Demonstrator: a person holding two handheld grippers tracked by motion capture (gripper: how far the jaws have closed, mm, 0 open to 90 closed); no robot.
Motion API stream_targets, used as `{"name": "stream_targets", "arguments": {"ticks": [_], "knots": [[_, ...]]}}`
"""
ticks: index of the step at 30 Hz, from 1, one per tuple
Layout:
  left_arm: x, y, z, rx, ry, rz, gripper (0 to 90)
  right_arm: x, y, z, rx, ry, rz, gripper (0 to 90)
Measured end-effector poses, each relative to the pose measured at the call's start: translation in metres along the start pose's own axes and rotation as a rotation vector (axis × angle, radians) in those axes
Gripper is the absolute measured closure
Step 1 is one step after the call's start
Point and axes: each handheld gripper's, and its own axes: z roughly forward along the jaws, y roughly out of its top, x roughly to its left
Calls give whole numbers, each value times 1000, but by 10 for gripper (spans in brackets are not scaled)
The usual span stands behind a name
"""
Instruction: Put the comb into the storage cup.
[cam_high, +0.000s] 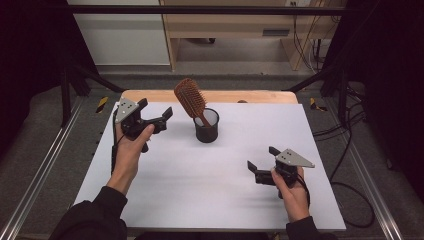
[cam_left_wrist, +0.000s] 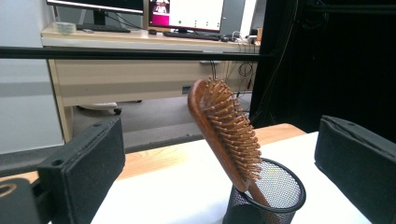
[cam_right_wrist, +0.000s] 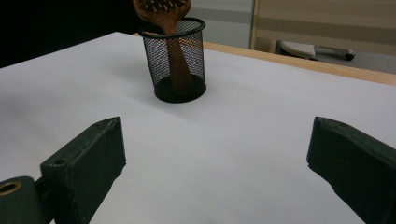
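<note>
Wooden paddle hairbrush (cam_high: 190, 97) stands handle-down in black mesh cup (cam_high: 206, 129), head leaning left above the rim, bristles facing right. Cup sits upright on the white table sheet (cam_high: 200, 185), near its far edge, about midway across.

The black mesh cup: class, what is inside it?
The mesh cup holds a wooden hairbrush, handle down and leaning, its bristled head above the rim. The mesh partly veils the handle; nothing else is visible inside.

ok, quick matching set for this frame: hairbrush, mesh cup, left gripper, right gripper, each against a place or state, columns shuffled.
1. hairbrush
2. mesh cup
3. left gripper
4. right gripper

a. open, low at the near right of the sheet
b. black, upright mid-sheet
c. handle down in the cup, head tilted
d. open, raised beside the brush head

Pairs: 1-c, 2-b, 3-d, 4-a
</note>
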Motion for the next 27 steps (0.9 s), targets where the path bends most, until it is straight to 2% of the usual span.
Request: {"name": "stream_targets", "arguments": {"ticks": [7, 15, 27], "knots": [[6, 4, -12, 5, 15, 24, 21, 1, 0, 1, 11, -2, -17, 45], [14, 12, -29, -20, 26, 23, 20, 2, -1, 0, 14, -1, -32, 45], [28, 17, -50, -20, 55, 43, 18, 3, -1, 0, 9, 13, -60, 41]]}}
